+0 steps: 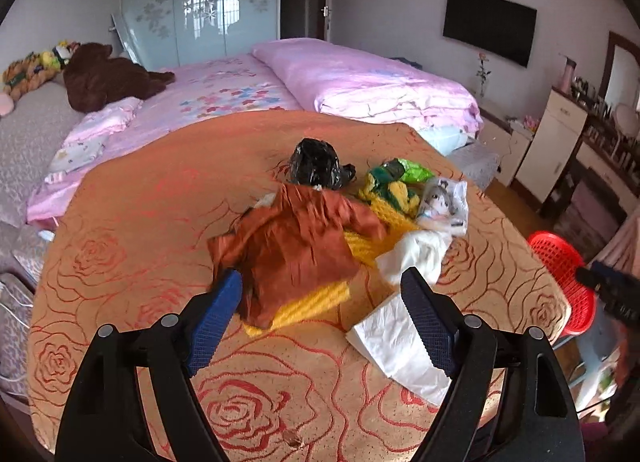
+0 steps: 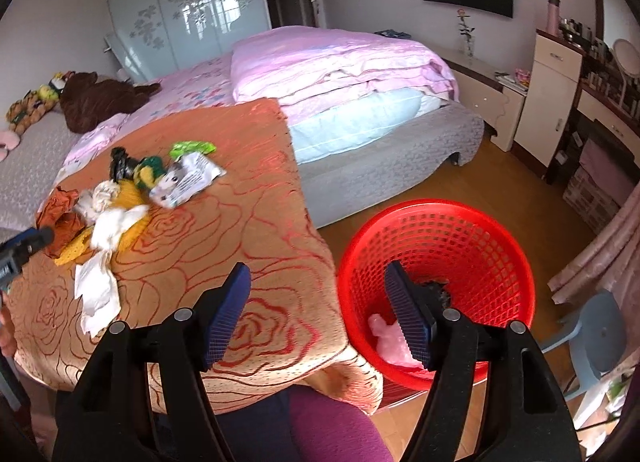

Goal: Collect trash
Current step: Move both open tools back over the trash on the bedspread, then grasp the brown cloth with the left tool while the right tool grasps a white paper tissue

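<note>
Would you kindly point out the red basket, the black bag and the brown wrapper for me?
red basket (image 2: 472,209): right wrist view, on its far rim.
black bag (image 1: 314,162): left wrist view, on its crumpled middle.
brown wrapper (image 1: 296,238): left wrist view, on its creased centre.

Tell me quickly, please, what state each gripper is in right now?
Left gripper: open, holding nothing, above the brown wrapper.
Right gripper: open and empty, by the red basket.
</note>
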